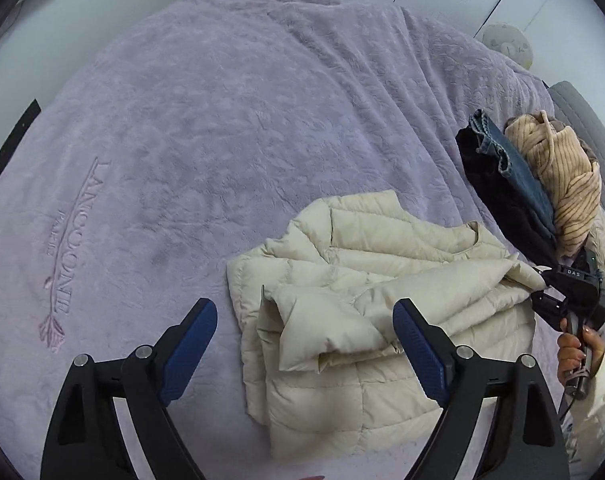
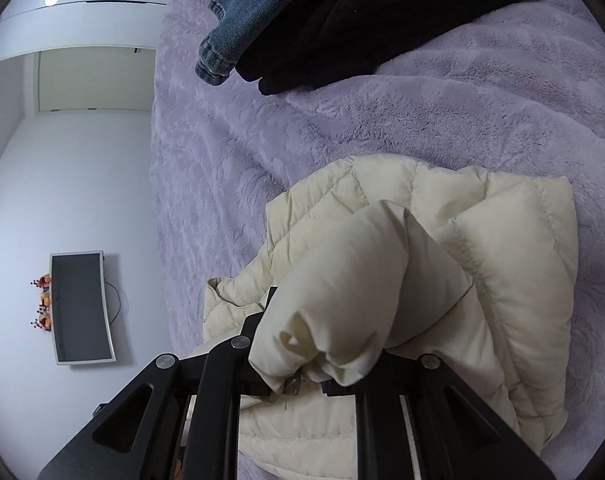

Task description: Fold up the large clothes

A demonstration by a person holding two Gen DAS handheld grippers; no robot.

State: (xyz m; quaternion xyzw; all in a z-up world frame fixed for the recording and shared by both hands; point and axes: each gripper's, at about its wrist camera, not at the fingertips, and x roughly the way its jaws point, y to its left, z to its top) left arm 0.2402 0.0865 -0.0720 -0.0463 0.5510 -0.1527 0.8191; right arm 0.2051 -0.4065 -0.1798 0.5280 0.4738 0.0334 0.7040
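Cream jacket half-folded on the lilac blanket.
The right gripper (image 1: 536,282) pinches the jacket (image 1: 342,304) at its sleeve end; the left gripper (image 1: 302,344) hangs over the jacket, its 2 jaws spread, on the blanket (image 1: 202,120).

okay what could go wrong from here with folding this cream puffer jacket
The right gripper pinches only a sleeve end of the jacket, so the slick fabric may slip out. The left gripper is open and holds nothing, so the puffy layers could spring apart. A pull rightward could drag it into the clothes pile.
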